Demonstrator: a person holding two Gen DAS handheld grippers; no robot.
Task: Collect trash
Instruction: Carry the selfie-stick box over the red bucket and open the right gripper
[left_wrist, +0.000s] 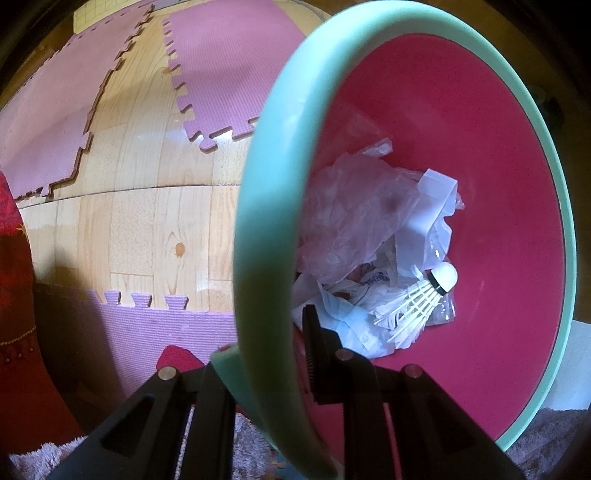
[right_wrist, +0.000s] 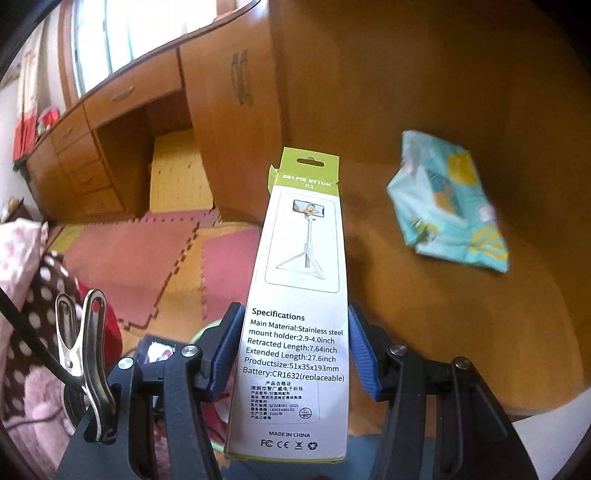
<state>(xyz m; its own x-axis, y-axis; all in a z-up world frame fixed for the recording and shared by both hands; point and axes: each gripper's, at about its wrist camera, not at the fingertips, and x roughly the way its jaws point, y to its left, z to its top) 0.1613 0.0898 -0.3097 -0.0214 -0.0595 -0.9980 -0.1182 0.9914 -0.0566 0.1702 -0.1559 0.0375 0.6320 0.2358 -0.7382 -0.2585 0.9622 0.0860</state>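
The left tool (left_wrist: 275, 373) is clenched on the mint-green rim of the trash bin (left_wrist: 258, 206), one finger inside and one outside. The bin's pink interior holds crumpled plastic wrap (left_wrist: 351, 218), paper scraps and a shuttlecock (left_wrist: 424, 295). The right tool (right_wrist: 291, 354) grasps a selfie stick box (right_wrist: 295, 295) between its blue pads (right_wrist: 225, 350), the box pointing away from the camera. A teal packet (right_wrist: 447, 199) lies on the wooden bench (right_wrist: 480, 332) beyond. Foam mats (left_wrist: 229, 62) cover part of the floor.
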